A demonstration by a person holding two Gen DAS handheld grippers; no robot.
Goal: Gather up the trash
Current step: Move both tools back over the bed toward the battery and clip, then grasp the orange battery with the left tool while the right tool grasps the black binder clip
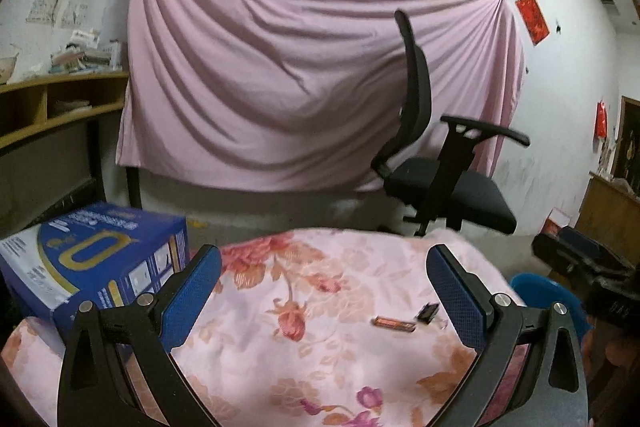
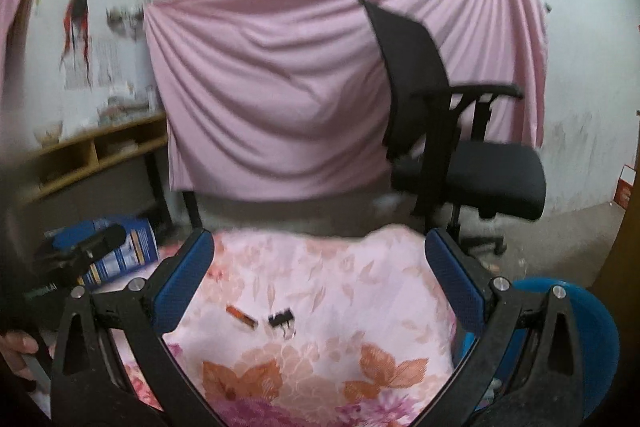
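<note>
My left gripper stands with its blue pads spread wide, holding nothing, above the floral cloth. The cloth's far edge drops off just ahead of the fingertips; beyond it is bare floor up to the hanging pink sheet and the black office chair. A blue box crowds the left edge, touching or just beside the cloth. A blue bin sits off the right edge.

My right gripper is likewise spread wide and empty.

Two small pieces of trash lie on the cloth: an orange wrapper and a black scrap, just beside each other. In the right wrist view both lie between the fingers, slightly left of centre. In the left wrist view they lie near the inner face of the right finger.
</note>
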